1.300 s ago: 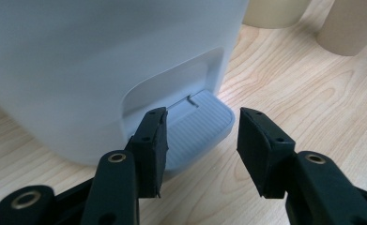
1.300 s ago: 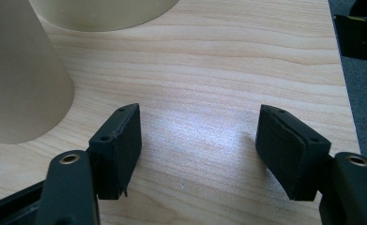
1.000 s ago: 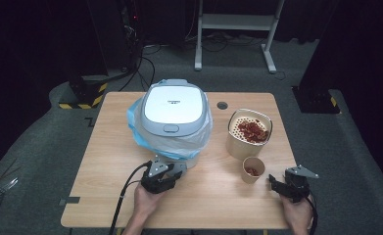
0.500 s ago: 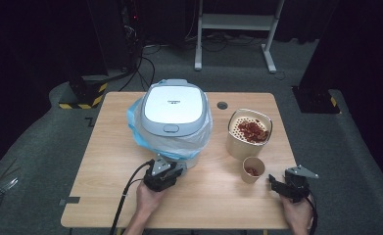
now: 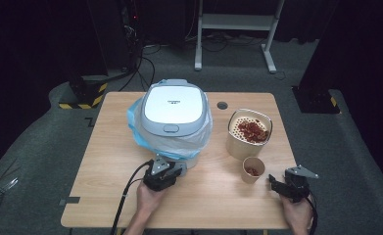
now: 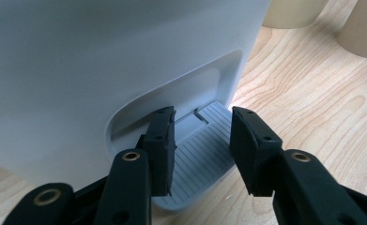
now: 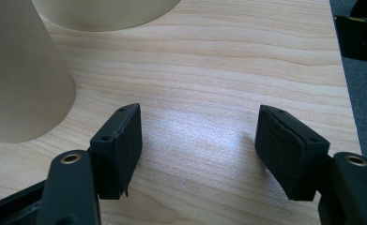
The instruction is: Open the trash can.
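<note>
The left gripper (image 6: 202, 150) is held at the foot pedal (image 6: 204, 154) of the white bin (image 5: 173, 117) mid-table — its jaws narrowed with a gap, clasping nothing. The right gripper (image 7: 197, 150) is held wide open over bare table (image 7: 228, 70), beside a paper cup (image 7: 17, 75).

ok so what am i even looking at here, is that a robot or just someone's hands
Just a person. Each hand holds a hand-held gripper, a two-jaw clamp with its own camera.

The high view looks down on the wooden table. The other two views look along each gripper's black jaws.

On the table stand a white lidded bin lined with a blue bag, a beige tub of red bits, and a small paper cup.

The left hand-held gripper has its jaws on either side of the bin's grey ribbed pedal, seemingly squeezing it. The right hand-held gripper is open over bare wood beside the cup and holds nothing.
</note>
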Demonstrator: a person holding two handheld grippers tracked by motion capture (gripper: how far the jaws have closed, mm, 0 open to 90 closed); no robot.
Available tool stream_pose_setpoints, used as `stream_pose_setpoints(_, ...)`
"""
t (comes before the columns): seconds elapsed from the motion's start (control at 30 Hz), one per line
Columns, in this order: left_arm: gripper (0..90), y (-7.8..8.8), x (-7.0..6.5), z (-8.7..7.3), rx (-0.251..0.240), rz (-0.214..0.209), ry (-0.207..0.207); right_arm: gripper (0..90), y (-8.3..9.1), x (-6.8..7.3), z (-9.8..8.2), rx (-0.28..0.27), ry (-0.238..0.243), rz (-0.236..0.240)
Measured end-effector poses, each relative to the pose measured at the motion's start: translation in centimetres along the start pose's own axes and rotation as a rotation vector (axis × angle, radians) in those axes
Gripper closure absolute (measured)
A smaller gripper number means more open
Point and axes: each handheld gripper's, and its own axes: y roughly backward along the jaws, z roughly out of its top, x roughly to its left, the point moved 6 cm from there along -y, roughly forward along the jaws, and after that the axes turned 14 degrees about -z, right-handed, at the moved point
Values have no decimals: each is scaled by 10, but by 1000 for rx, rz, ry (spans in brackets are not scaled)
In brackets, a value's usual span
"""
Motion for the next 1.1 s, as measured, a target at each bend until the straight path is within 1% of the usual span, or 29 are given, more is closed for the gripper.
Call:
stream_pose_setpoints(0.1, 596, 0, 0, -1, -3, -3, 2, 327, 0, 0, 0, 0, 0, 0)
stream_pose_setpoints(0.17, 593, 0, 0, -2, -12, -1, -9, 328, 0, 0, 0, 0, 0, 0)
stream_pose_setpoints(0.43, 583, -1, 0, -5, -24, -4, -16, 327, 0, 0, 0, 0, 0, 0)
stream_pose_setpoints(0.47, 581, -1, 0, -6, -31, 4, -27, 327, 0, 0, 0, 1, -2, 0)
stream_pose_setpoints(0.53, 577, -1, 0, -7, -45, 10, -28, 327, 0, 0, 0, 0, 0, 0)
stream_pose_setpoints(0.6, 578, -1, -1, -8, -48, 7, -24, 327, 0, 0, 0, 0, 0, 0)
stream_pose_setpoints(0.77, 577, -1, 0, -8, -45, 11, -33, 327, 0, 0, 0, 0, 0, 0)
stream_pose_setpoints(0.93, 577, -2, 0, -9, -57, 14, -35, 327, 0, 0, 0, 0, 0, 0)
stream_pose_setpoints(1.1, 578, -2, 0, -9, -51, 14, -38, 327, 0, 0, 0, 0, -1, 0)
